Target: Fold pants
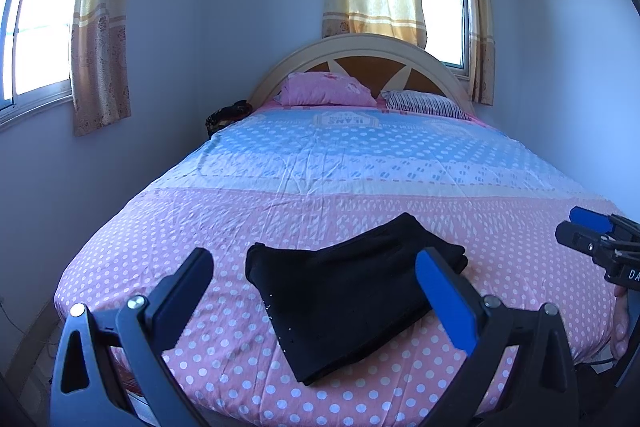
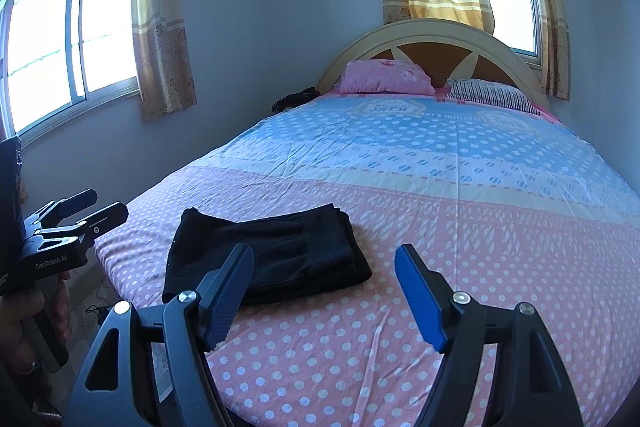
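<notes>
Black pants lie folded into a compact stack on the pink polka-dot sheet near the bed's foot; they also show in the right wrist view. My left gripper is open and empty, hovering above and just short of the pants. My right gripper is open and empty, above the bed to the right of the pants. The right gripper also shows at the right edge of the left wrist view, and the left gripper at the left edge of the right wrist view.
The bed fills the room, with a pink pillow and a striped pillow at the headboard. A dark bundle lies by the far left corner. Walls and curtained windows surround it. A person's hand holds the left gripper.
</notes>
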A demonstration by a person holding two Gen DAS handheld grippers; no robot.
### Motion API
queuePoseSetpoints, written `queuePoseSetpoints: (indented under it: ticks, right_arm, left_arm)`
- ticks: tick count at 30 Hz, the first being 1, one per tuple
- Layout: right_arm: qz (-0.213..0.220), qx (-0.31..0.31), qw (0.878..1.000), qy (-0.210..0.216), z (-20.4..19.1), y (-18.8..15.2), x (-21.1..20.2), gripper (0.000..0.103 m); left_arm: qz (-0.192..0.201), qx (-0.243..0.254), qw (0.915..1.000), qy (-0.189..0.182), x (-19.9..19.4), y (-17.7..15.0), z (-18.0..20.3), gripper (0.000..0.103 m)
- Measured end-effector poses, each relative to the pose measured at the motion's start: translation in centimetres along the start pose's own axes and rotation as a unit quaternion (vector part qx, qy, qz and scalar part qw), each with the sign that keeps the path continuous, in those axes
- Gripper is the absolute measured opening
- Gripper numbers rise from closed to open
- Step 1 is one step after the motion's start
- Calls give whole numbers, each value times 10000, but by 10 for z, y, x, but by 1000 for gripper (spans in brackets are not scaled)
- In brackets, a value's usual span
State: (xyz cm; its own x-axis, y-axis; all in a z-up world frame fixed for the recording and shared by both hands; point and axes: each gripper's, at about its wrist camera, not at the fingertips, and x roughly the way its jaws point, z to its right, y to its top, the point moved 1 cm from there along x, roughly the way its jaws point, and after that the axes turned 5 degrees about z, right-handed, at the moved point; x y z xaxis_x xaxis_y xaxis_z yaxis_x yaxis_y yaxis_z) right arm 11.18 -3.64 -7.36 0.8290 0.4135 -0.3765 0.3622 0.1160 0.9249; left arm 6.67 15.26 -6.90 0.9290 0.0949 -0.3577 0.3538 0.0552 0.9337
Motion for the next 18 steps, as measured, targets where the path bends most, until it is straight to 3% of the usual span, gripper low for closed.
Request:
queuePoseSetpoints:
  ticks: [18]
  right_arm:
    - [-50,32,10000,23,1,-7,3,74]
  left_arm:
    - [-32,34,10000,-10,2,-2,1,103]
